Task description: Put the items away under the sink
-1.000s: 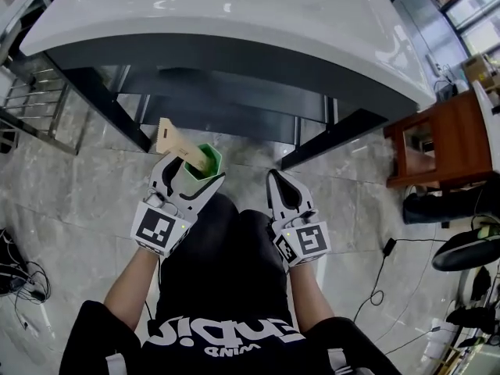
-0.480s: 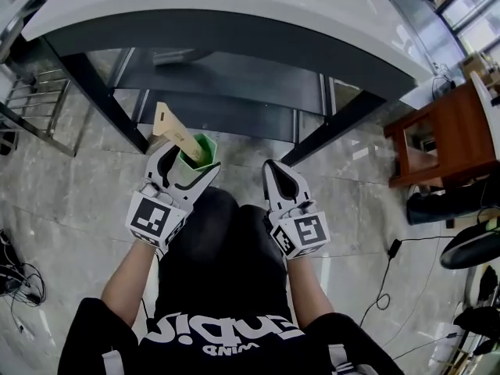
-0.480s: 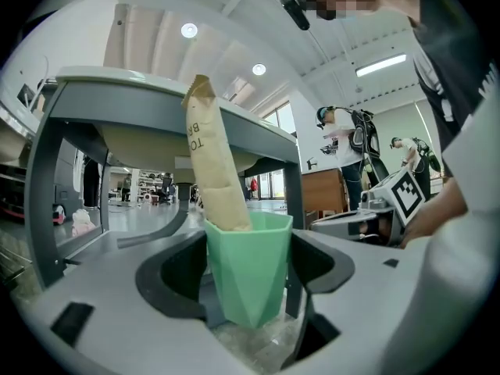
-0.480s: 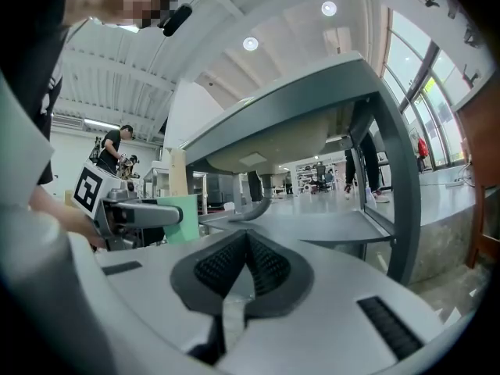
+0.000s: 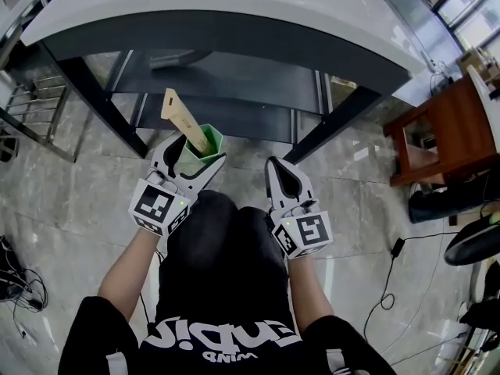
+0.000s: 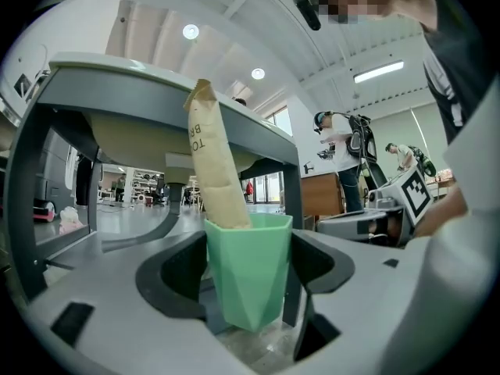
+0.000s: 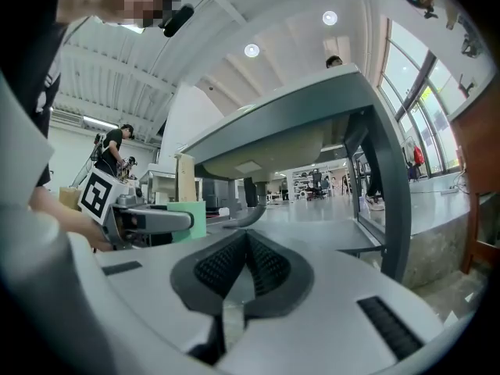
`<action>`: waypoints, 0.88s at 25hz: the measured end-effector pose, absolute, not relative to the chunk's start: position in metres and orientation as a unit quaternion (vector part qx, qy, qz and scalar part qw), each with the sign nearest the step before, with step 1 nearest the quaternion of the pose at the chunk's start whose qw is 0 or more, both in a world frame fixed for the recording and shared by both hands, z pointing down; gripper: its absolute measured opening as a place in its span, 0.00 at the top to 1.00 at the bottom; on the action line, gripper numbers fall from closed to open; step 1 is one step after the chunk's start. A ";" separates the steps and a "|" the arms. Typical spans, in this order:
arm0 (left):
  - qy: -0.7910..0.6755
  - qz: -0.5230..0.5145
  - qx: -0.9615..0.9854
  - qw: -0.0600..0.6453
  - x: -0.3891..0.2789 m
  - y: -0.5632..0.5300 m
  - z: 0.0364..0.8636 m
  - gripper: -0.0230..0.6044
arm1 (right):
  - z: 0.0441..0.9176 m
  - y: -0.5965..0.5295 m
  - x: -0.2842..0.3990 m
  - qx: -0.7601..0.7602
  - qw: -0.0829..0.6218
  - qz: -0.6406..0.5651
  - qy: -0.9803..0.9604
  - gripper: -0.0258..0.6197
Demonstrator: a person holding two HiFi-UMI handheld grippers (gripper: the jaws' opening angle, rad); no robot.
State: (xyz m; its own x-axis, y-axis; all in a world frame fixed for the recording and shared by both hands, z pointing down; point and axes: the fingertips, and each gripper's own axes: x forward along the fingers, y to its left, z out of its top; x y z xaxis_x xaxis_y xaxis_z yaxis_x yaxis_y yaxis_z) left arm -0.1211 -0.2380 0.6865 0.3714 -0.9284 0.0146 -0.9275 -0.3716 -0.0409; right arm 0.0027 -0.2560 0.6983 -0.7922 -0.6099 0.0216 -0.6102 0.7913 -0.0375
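Stone floor fills the frame's left. My left gripper clamps the green cup at centre, and my right gripper beside it has its jaws pressed together.

Brown wooden table on grey marble floor; black cable near table; metal rack well apart from table.

Both forearms reach forward, side by side. The left gripper has its jaws clamped on a cup. The right gripper has its jaws pressed together on nothing.
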 end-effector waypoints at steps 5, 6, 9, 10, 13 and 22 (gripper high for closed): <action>0.561 -0.019 -0.827 0.016 -0.117 -0.266 0.691 0.40 | 0.702 -0.253 0.008 0.325 0.003 0.030 -0.945 0.93; 0.562 -0.018 -0.826 0.015 -0.117 -0.272 0.692 0.40 | 0.703 -0.251 0.008 0.323 0.004 0.030 -0.946 0.93; 0.566 -0.022 -0.824 0.019 -0.118 -0.292 0.692 0.40 | 0.705 -0.248 0.008 0.320 0.007 0.029 -0.947 0.93; 0.568 -0.023 -0.823 0.021 -0.119 -0.299 0.692 0.40 | 0.704 -0.248 0.008 0.320 0.007 0.029 -0.947 0.93; 0.573 -0.023 -0.819 0.027 -0.122 -0.318 0.691 0.40 | 0.703 -0.248 0.007 0.319 0.007 0.027 -0.947 0.93; 0.593 -0.010 -0.805 0.005 -0.135 -0.366 0.698 0.40 | 0.706 -0.244 0.002 0.316 0.013 0.027 -0.948 0.93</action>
State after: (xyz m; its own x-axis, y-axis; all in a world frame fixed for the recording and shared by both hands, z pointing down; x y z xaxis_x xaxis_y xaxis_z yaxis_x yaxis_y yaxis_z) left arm -0.1349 -0.3661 0.6982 0.2958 -0.9552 0.0095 -0.9550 -0.2959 -0.0198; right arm 0.0024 -0.2445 0.7061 -0.7994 -0.5994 0.0416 -0.6008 0.7982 -0.0439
